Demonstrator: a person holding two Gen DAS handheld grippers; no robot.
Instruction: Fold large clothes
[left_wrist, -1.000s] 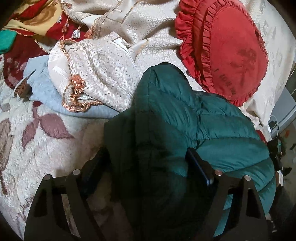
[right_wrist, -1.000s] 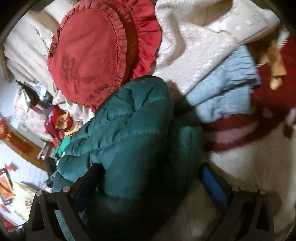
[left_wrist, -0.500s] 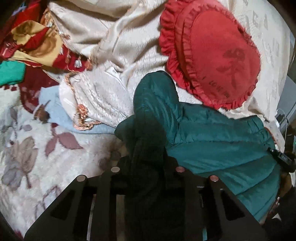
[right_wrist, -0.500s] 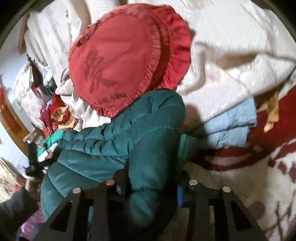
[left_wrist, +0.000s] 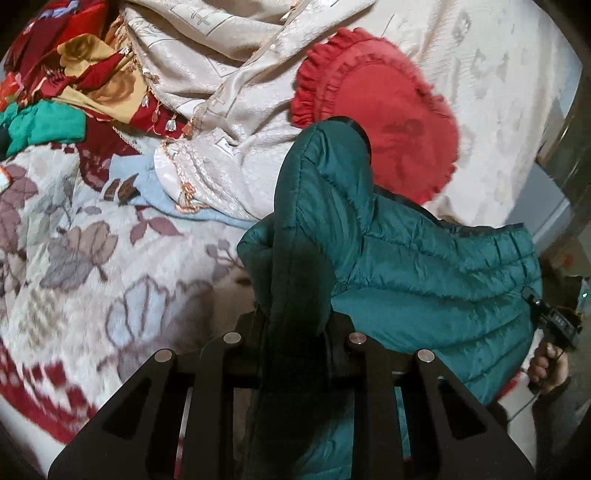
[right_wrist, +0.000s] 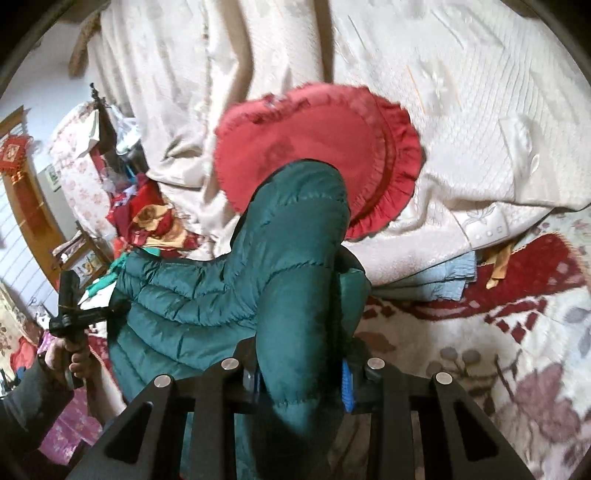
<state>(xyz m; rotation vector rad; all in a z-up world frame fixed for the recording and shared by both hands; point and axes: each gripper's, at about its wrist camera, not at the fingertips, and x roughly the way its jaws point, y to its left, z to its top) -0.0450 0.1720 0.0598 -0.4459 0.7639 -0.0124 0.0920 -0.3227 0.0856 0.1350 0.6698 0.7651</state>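
Both grippers have gone from wide apart a second ago to pinched tight on the teal puffer jacket (left_wrist: 424, 280): the left gripper (left_wrist: 295, 332) clamps a dark bunched fold between its jaws, and the right gripper (right_wrist: 301, 369) squeezes a quilted sleeve-like roll, blue pads pressed into the fabric. The cameras now sit higher over the bed than before, with more of the cream bedspread (right_wrist: 461, 92) in sight, so the jacket is most likely being lifted off the floral blanket (left_wrist: 92, 258) (its body sags between the two grips, the far end rising in front of the red ruffled cushion (left_wrist: 388, 122)). For the task, this reads as the pick-up done and the spread or first fold about to begin; nothing is folded yet. The jacket lies at the bed's middle, beside a pale blue garment (left_wrist: 155, 188) and a beaded cream cloth (left_wrist: 221, 177). Writing: the cushion bears a dark printed motif with letters beneath, too blurred in both views to read with confidence. A small brown tag on the blue garment is illegible.
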